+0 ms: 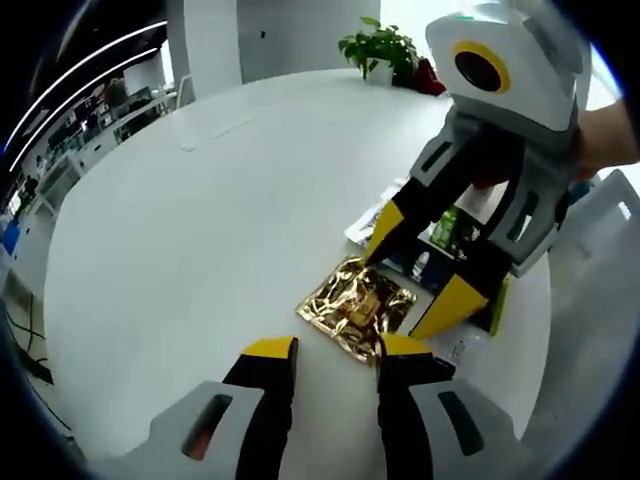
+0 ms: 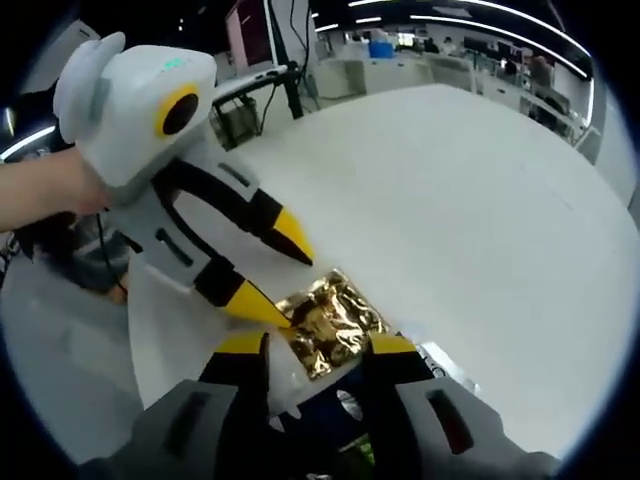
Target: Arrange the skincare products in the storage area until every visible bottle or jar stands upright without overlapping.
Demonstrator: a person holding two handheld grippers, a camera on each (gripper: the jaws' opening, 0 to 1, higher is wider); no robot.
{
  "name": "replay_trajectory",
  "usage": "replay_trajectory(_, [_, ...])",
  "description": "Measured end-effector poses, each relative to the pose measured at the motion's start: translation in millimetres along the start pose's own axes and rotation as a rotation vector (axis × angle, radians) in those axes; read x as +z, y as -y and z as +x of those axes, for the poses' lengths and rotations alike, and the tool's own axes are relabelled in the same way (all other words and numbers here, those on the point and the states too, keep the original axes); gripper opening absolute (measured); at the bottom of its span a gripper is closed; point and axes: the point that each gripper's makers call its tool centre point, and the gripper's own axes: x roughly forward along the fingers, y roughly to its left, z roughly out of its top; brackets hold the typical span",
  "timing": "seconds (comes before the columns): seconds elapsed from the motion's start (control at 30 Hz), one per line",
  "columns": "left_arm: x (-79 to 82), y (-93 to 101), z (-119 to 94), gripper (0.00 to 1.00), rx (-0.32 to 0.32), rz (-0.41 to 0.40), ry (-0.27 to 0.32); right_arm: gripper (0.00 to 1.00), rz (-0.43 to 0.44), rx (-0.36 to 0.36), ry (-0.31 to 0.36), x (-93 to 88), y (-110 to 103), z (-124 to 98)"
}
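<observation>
You have the round white worktop almost bare, so there is plenty of free surface to stand things on; the storage area itself is the cluster at its near edge, where a dark box holds small skincare bottles that are too small and too hidden by the tools to judge as upright or tipped. Both tools are brought in over that one spot, which suggests you mean to work the same item from two sides. Your right gripper reaches down from the upper right in the left gripper view, its jaws spread wide and straddling the far edge of the crumpled gold foil packet, one tip touching or just beside the foil. Your left gripper sits just short of the packet's near corner, jaws also open with nothing between them. In the right gripper view the packet lies right in front of the right gripper, with the left gripper pointing at its far edge. The foil lies flat and partly over the box, likely why you address it first: it overlaps the products and screens them.
</observation>
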Motion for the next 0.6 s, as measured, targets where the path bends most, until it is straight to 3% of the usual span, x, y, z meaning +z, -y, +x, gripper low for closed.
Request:
replay_trajectory(0.27, [7.3, 0.7, -21, 0.44, 0.029, -0.02, 0.037, 0.44, -0.057, -0.015, 0.053, 15.4, -7, -24])
replay_trajectory(0.6, [17.8, 20.1, -55, 0.53, 0.037, -0.062, 0.104, 0.55, -0.102, -0.006, 0.132, 14.2, -49, -73])
